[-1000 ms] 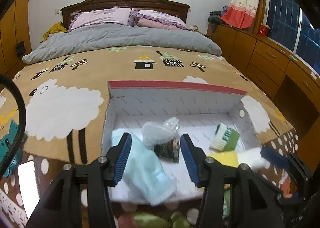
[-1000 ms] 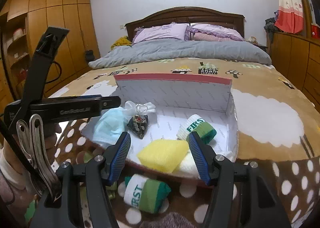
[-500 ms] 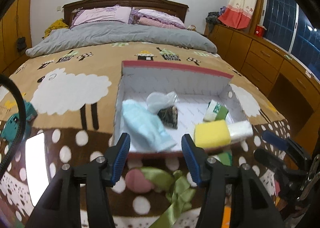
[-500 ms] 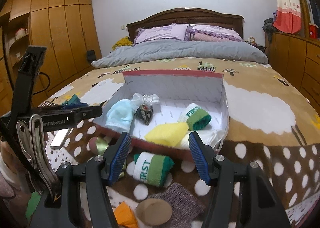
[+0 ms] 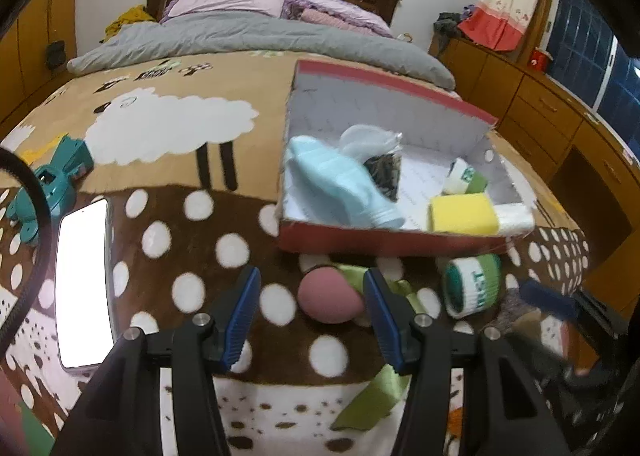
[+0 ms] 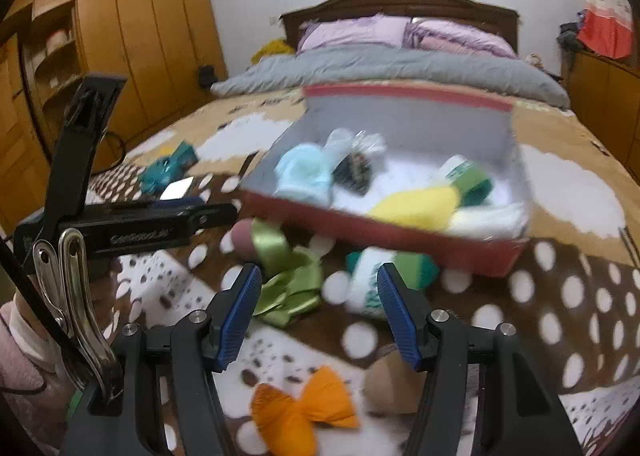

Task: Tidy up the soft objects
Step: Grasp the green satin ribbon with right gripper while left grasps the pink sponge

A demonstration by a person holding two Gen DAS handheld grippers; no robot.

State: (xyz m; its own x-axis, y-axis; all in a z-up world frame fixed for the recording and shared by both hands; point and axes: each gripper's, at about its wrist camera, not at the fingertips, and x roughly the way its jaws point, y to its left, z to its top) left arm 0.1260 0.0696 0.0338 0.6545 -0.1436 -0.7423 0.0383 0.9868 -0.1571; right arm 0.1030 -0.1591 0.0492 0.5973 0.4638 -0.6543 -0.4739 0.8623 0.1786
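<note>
A red box (image 5: 384,242) (image 6: 372,225) on the bed holds a light blue cloth (image 5: 340,183), a dark sachet (image 5: 384,171), a yellow sponge (image 5: 462,213) and a green-white roll (image 5: 466,177). In front of it lie a pink puff (image 5: 330,300), a green ribbon (image 5: 390,382) (image 6: 288,276) and another green-white roll (image 5: 474,288) (image 6: 380,276). An orange bow (image 6: 304,412) and a beige puff (image 6: 390,380) lie nearer. My left gripper (image 5: 312,314) is open, its jaws either side of the pink puff. My right gripper (image 6: 320,316) is open and empty above the ribbon and roll.
A lit phone (image 5: 82,280) and a teal tool (image 5: 56,183) lie on the blanket to the left. A grey duvet (image 5: 256,37) and pillows lie at the bed's head. Wooden drawers (image 5: 560,123) stand to the right, wardrobes (image 6: 120,39) to the left.
Both grippers have pulled back from the box towards the near blanket. The left one has swung left and lowered around the pink puff. Both stay open.
</note>
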